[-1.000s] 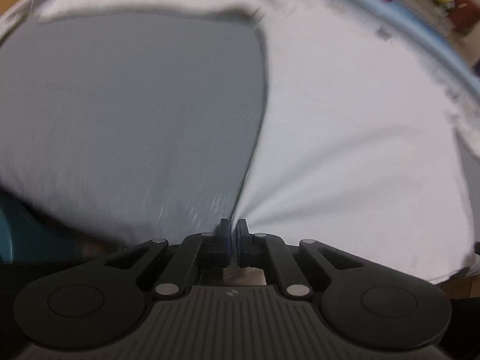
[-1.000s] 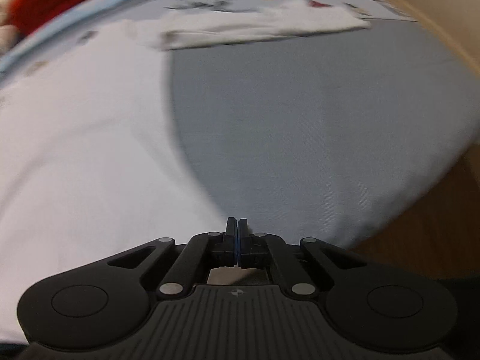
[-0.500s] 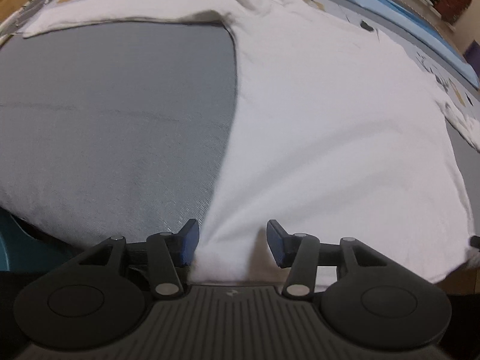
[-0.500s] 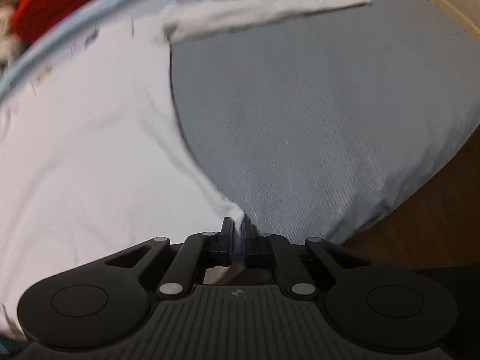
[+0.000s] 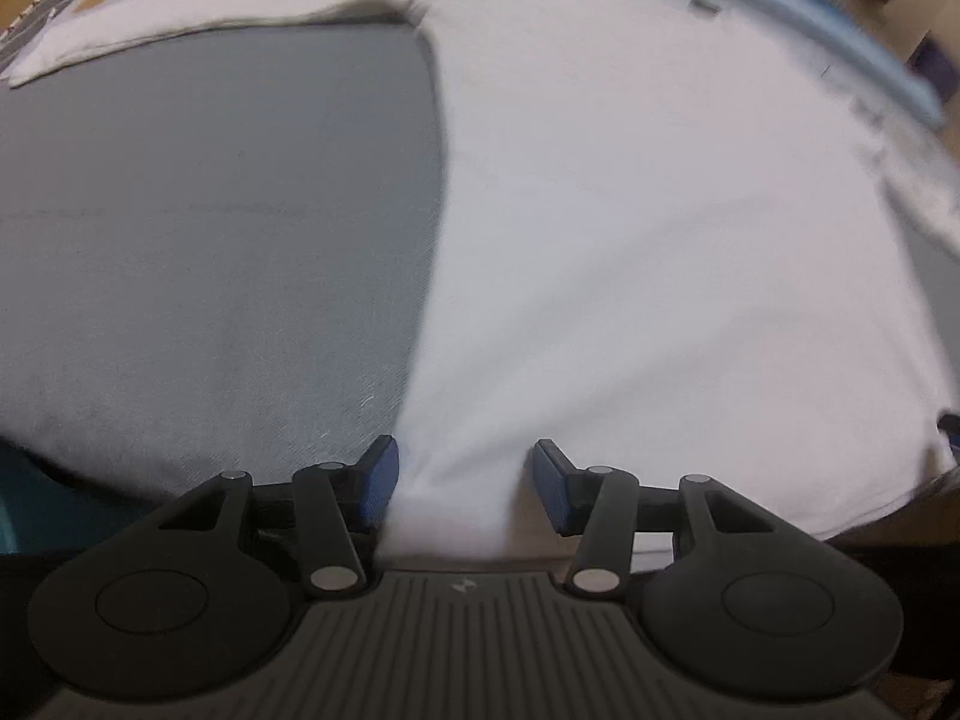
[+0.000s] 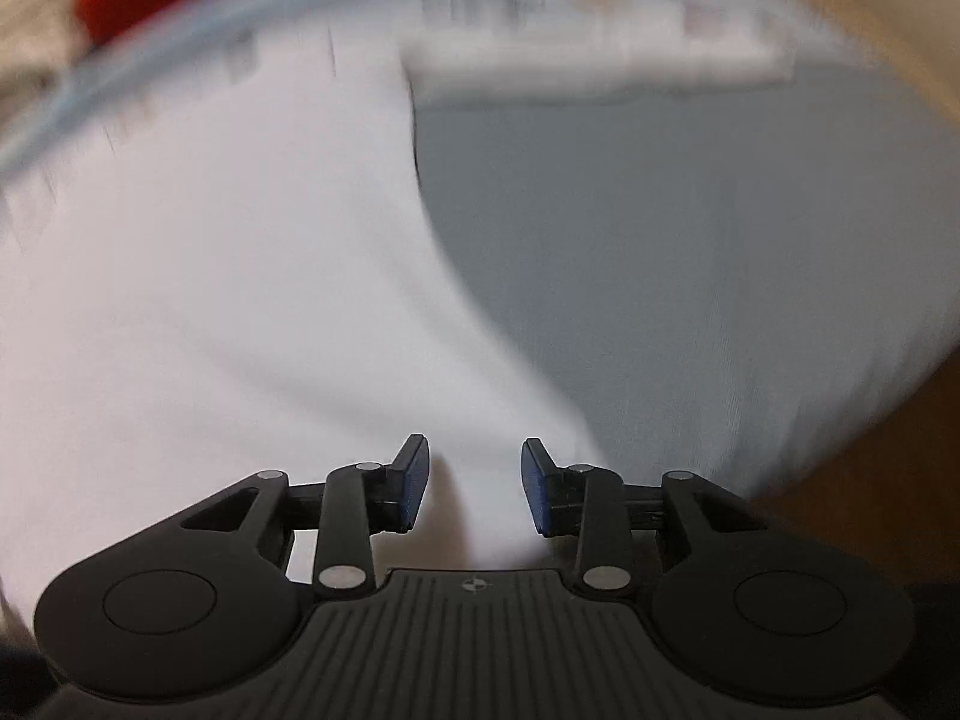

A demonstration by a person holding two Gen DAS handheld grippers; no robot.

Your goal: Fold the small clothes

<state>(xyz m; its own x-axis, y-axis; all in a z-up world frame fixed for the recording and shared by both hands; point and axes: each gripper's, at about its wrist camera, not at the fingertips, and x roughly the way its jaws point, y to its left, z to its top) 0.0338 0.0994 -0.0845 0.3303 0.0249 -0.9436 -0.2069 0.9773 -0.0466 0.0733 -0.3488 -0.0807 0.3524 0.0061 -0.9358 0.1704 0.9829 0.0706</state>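
Though blurred, both grippers, left (image 5: 462, 468) and right (image 6: 474, 471), tilted steeply down, fingers apart, white garment (image 5: 660, 240) apparently loose between.

Black ribbed grippers — blue-padded fingers (image 5: 379, 480), silver rivets.

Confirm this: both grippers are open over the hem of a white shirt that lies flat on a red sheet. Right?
Not quite: the sheet is grey, not red, as both wrist views show. The rest holds: the left gripper and right gripper are open, their jaws just having parted, with the white shirt lying flat and its hem between the fingers.
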